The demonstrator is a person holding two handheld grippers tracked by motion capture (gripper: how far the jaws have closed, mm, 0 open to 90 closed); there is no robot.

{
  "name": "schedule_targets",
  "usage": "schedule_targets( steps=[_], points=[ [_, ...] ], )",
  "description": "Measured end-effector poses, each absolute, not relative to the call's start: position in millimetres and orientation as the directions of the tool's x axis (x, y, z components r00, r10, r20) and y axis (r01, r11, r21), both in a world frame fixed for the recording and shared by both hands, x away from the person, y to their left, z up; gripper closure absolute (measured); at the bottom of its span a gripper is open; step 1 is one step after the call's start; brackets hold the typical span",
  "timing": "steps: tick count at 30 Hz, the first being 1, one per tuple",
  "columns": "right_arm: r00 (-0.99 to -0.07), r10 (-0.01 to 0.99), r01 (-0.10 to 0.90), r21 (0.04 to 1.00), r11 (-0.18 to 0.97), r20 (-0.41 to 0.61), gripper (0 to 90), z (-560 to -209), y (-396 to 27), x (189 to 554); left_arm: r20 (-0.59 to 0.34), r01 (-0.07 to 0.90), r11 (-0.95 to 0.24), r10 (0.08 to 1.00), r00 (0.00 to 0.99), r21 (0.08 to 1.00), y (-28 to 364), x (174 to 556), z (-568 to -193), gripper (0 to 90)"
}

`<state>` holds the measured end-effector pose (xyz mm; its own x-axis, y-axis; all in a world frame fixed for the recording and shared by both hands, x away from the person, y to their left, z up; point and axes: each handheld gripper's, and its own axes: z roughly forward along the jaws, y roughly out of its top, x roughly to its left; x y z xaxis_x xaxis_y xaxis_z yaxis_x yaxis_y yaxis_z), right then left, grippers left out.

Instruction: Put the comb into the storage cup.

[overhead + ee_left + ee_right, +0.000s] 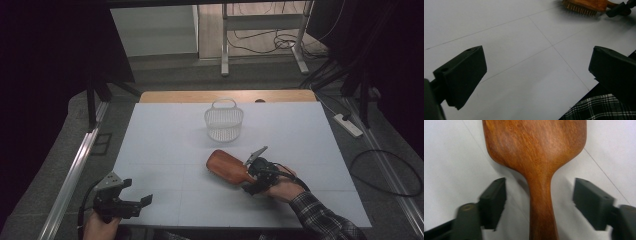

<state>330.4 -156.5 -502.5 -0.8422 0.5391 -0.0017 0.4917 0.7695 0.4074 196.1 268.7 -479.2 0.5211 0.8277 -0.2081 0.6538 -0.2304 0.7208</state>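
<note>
One wooden hairbrush (pixel 536 157) (unmarked back), right tool (pixel 540 202) astride handle, unclamped

Looks like a lab or recording studio, not a home. White tabletop (pixel 165 150) marked with thin grid lines, a wood strip along its far edge. Black curtains (pixel 50 60) hang at both sides, dark stand legs (pixel 92 107) at the tabletop's far left corner. Metal rails (pixel 70 175) run along the grey carpeted floor (pixel 380 135) past the left and right edges. Beyond the far edge: white desk frame legs (pixel 225 50) with loose cables (pixel 270 42) on the floor. A white power strip (pixel 348 125) lies right of the tabletop, and probably a black cable loop (pixel 395 170) near it, dim there.
</note>
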Motion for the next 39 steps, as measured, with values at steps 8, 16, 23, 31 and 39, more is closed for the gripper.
schedule_targets(
  steps=[8, 16, 23, 31, 39],
  points=[
    [-0.856, 0.518, 0.469, 0.405, 0.785, -0.012, 65.3, -502, -153, 331, -0.206, 0.654, -0.234, 0.828, 0.522, 0.719, 268, 196, -479, 1.5],
    [-0.866, 0.501, 0.459, 0.396, 0.795, -0.002, 71.7, -502, -154, 331, -0.205, 0.655, -0.234, 0.829, 0.521, 0.718, 268, 196, -479, 1.5],
    [-0.857, 0.514, 0.472, 0.432, 0.769, 0.021, 72.0, -501, -156, 330, -0.211, 0.662, -0.231, 0.83, 0.517, 0.713, 268, 197, -479, 2.2],
    [-0.852, 0.523, 0.475, 0.455, 0.753, 0.025, 72.0, -499, -158, 328, -0.205, 0.657, -0.261, 0.814, 0.543, 0.707, 265, 198, -478, 2.1],
    [-0.846, 0.531, 0.48, 0.505, 0.718, 0.048, 72.1, -490, -161, 326, -0.163, 0.622, -0.288, 0.808, 0.566, 0.728, 258, 202, -473, 0.2]
  ],
)
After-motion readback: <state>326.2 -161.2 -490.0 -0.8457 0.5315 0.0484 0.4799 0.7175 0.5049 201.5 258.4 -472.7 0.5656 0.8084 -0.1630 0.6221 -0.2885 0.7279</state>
